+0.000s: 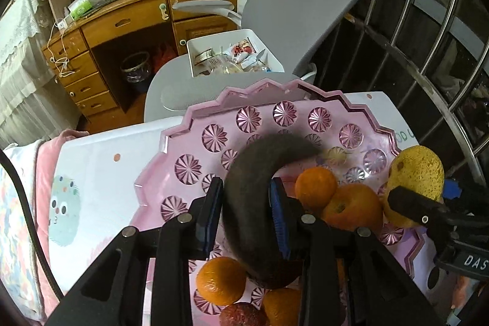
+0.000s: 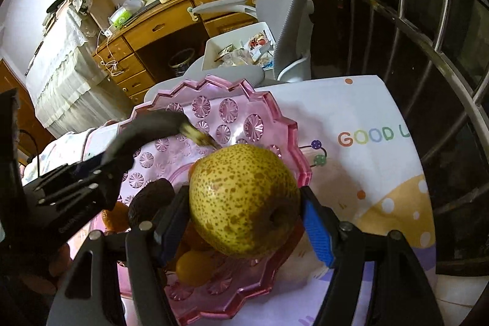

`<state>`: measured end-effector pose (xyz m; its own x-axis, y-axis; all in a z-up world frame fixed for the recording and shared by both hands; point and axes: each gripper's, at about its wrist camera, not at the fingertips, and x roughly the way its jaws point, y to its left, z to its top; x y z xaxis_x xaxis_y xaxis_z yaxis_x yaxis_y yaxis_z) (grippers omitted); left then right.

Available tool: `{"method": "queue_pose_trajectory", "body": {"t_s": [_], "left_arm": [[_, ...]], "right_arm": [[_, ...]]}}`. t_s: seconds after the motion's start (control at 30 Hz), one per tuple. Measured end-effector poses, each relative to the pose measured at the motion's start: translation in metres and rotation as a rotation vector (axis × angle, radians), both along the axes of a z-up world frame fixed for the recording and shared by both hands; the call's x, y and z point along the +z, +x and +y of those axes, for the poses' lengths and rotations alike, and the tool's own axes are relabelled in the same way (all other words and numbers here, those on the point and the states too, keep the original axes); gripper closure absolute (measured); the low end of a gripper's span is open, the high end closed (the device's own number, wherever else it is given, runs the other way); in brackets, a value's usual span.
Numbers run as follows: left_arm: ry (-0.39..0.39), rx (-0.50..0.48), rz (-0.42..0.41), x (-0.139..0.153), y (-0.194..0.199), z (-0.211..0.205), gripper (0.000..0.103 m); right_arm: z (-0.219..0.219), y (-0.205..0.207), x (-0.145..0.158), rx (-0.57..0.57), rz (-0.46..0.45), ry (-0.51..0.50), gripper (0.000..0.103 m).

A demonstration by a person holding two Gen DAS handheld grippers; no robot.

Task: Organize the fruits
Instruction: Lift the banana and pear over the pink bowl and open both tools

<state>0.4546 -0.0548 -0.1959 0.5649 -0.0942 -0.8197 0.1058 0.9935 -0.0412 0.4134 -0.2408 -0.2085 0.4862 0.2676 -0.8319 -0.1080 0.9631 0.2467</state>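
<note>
Black plastic frames both tools, each tipped with blue pads. The left gripper (image 1: 247, 216) reaches forward over the near part of the pink plate (image 1: 195, 124), its fingers clamped on the sides of a blackened, overripe banana (image 1: 253, 191). The banana curves up and to the right from between the pads, and in the right wrist view its far tip (image 2: 195, 134) shows yellow with dark flecks above the plate's middle. The right gripper (image 2: 244, 213) comes in over the plate's right edge and grips a pear (image 2: 244, 197) between its two pads, held above the plate. The pear is yellow-green, thickly freckled with brown spots, with a dark dimple facing the camera. In the plate, two oranges (image 1: 316, 184) sit just right of the left gripper, touching each other, and more small oranges (image 1: 220, 280) and a reddish fruit (image 1: 243, 316) lie at the near edge. The plate is clear pink with a zigzag rim and star-cut circles, resting on a white printed cloth (image 2: 360, 112). Far behind stand a grey chair (image 1: 305, 5) and a wooden desk (image 1: 122, 23).
</note>
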Motion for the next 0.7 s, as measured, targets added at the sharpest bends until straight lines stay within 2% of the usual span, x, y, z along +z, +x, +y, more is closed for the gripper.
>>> {"method": "queue_pose_trajectory", "body": {"t_s": [0.07,0.1,0.13,0.27,0.4,0.53,0.7], "left_arm": [[0.001,0.004,-0.003,0.003,0.0,-0.002,0.05],[0.0,0.004,0.003,0.004,-0.001,-0.003,0.033],[-0.004,-0.001,0.016,0.005,-0.002,-0.005,0.025],[0.001,0.014,0.089,0.005,-0.011,-0.005,0.025],[-0.065,0.051,0.147,0.011,-0.034,0.003,0.022],[-0.088,0.076,0.189,0.015,-0.067,0.01,0.016],[-0.105,0.098,0.241,0.013,-0.115,0.023,0.016]], "right_arm": [[0.0,0.0,0.001,0.003,0.003,-0.005,0.032],[0.0,-0.001,0.001,0.002,0.004,-0.002,0.031],[0.0,-0.001,0.002,0.0,0.01,0.002,0.03],[-0.001,-0.006,0.009,-0.009,0.024,0.007,0.027],[-0.004,-0.018,0.021,-0.013,0.033,0.035,0.024],[-0.007,-0.036,0.029,-0.028,0.058,0.047,0.021],[-0.015,-0.067,0.024,-0.079,0.142,0.107,0.018]]}}
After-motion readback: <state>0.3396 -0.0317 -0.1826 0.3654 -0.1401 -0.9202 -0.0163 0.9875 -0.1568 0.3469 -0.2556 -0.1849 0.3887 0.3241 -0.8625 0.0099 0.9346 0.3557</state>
